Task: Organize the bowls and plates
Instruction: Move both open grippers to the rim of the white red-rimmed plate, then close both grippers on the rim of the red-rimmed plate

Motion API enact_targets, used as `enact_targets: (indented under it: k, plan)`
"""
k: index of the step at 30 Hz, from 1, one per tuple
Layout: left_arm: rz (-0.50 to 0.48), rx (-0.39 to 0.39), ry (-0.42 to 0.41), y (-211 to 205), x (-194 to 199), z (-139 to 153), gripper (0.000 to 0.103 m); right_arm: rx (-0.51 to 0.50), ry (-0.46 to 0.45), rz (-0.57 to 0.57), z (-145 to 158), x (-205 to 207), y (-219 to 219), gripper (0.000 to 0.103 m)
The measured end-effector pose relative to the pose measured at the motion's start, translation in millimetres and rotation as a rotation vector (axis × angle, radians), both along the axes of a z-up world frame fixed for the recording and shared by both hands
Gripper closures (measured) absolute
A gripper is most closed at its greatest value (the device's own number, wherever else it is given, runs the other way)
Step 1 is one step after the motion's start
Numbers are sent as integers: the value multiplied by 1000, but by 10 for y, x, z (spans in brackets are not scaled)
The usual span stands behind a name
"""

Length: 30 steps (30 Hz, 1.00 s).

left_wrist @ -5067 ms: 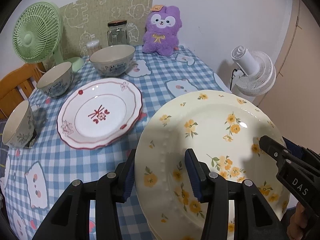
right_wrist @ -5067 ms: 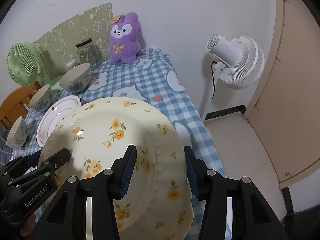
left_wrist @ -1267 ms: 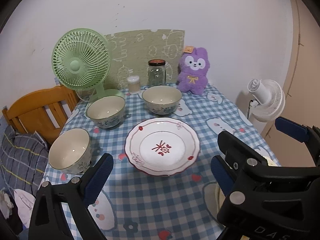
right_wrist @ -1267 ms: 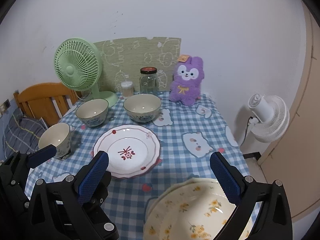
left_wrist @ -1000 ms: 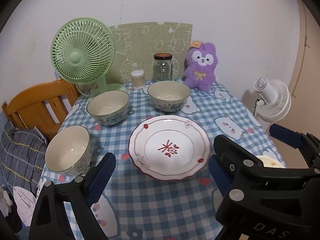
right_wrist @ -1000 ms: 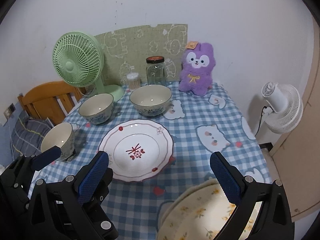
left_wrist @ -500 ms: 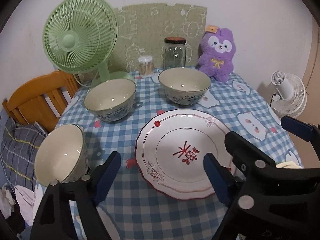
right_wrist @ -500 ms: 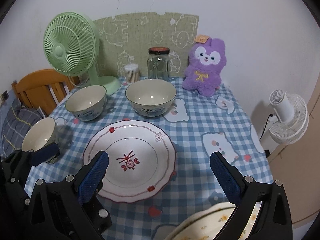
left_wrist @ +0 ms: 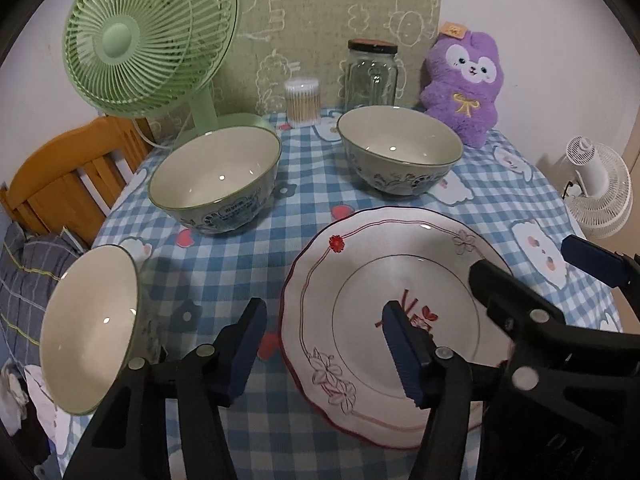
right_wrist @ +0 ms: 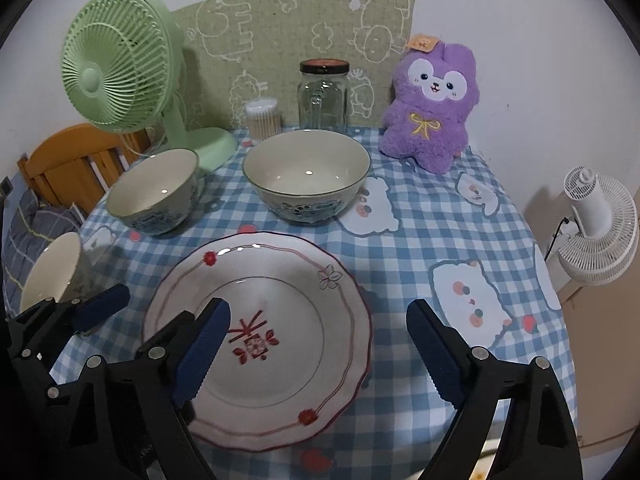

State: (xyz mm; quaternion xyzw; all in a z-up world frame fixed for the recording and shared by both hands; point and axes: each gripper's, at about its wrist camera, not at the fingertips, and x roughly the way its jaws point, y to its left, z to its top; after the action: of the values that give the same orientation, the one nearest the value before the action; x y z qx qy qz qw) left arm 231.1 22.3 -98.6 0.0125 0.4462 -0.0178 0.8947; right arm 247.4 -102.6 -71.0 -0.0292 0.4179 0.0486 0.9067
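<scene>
Both grippers tilted down, closing astride red-patterned plate rims, untouching.

A white plate with a wavy red rim, thin red line, small red and outlined flowers and a red motif in its middle lies flat and right way up at the near centre of the table. Just beyond it, at the far centre, stands the widest bowl, cream inside with a dark rim and blue pattern outside, upright and empty. To its left stands a second, smaller bowl of the same style, also upright and empty, apart from the first. Nearer, at the table's left edge, is a third bowl; in the left wrist view its mouth appears turned toward the right, though the lens distorts it.
</scene>
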Motion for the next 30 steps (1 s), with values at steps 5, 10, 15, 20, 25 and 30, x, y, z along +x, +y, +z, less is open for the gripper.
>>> enact_targets:
  k: [5,10,15,20,25,30]
  plan:
    - [-18,-20,28,11,124,-89,47,-3,24,-15,-101,137,-21,14]
    - [-22,3,45,7,204,-178,48,-3,66,2,-238,271,0,23]
    - [-18,-20,76,44,279,-274,50,3,98,-15,-345,355,-24,24]
    - [-11,-32,102,75,322,-348,55,25,145,-9,-421,411,-33,25]
    - [-18,-32,97,77,329,-357,55,27,162,-8,-458,451,-11,31]
    - [-25,-22,90,67,335,-357,55,29,187,-19,-508,493,-32,33]
